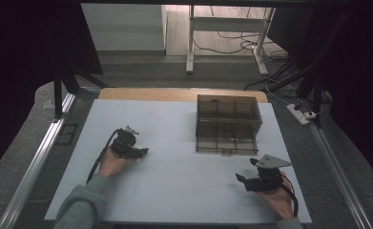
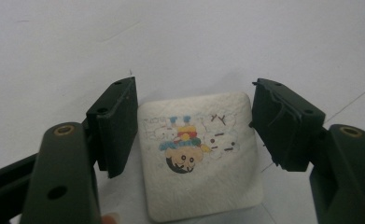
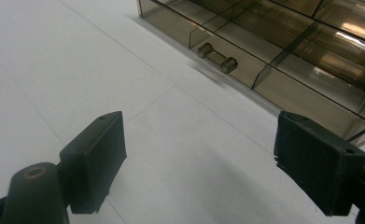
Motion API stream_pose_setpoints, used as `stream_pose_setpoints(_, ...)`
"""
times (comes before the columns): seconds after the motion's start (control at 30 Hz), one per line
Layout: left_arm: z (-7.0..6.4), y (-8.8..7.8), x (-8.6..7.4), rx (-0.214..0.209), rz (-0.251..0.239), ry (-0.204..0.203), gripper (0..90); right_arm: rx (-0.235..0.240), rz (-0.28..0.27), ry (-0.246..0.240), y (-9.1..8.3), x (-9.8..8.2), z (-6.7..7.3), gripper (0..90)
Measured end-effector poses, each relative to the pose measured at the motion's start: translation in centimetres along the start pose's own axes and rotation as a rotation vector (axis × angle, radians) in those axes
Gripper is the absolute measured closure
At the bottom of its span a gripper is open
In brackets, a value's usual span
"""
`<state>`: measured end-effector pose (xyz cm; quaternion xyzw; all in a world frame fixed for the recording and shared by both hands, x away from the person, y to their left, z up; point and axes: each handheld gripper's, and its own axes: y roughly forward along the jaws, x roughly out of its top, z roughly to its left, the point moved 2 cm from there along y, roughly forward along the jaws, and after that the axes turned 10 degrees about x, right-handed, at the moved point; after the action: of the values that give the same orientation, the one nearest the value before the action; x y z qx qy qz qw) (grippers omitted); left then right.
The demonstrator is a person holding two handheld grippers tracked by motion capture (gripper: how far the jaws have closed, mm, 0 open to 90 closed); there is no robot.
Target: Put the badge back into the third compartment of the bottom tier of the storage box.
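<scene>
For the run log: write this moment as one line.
left gripper: shut on white picture tile | right gripper: open, nothing between jaws, facing brown drawer box | table: tile flat

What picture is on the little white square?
A colourful cartoon on the white square coaster, clearest in the left gripper view.

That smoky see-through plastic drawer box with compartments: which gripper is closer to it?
Right. The right gripper sits just in front of the smoky see-through plastic drawer box; the left gripper is farther off to its left, around a small white square cartoon pad.
</scene>
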<state>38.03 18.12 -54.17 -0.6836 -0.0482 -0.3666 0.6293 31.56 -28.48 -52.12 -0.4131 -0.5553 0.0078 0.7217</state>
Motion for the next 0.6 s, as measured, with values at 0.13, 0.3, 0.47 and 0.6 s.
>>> stream_pose_setpoints(0.13, 0.00, -0.16, 0.05, -0.004, -0.008, -0.001, 33.1, -0.001, -0.001, -0.001, -0.01, 0.01, 0.02, 16.6)
stream_pose_setpoints(0.3, 0.14, -0.57, 0.13, -0.009, -0.026, -0.010, 33.2, 0.000, -0.001, -0.001, -0.01, 0.01, 0.02, 16.6)
stream_pose_setpoints(0.47, 0.24, -0.73, 0.16, -0.016, -0.035, -0.015, 33.2, 0.000, -0.001, -0.001, 0.00, 0.01, 0.01, 16.6)
stream_pose_setpoints(0.6, 0.17, -0.82, 0.20, -0.018, -0.042, -0.012, 33.3, 0.000, 0.000, -0.001, 0.01, 0.01, 0.03, 16.6)
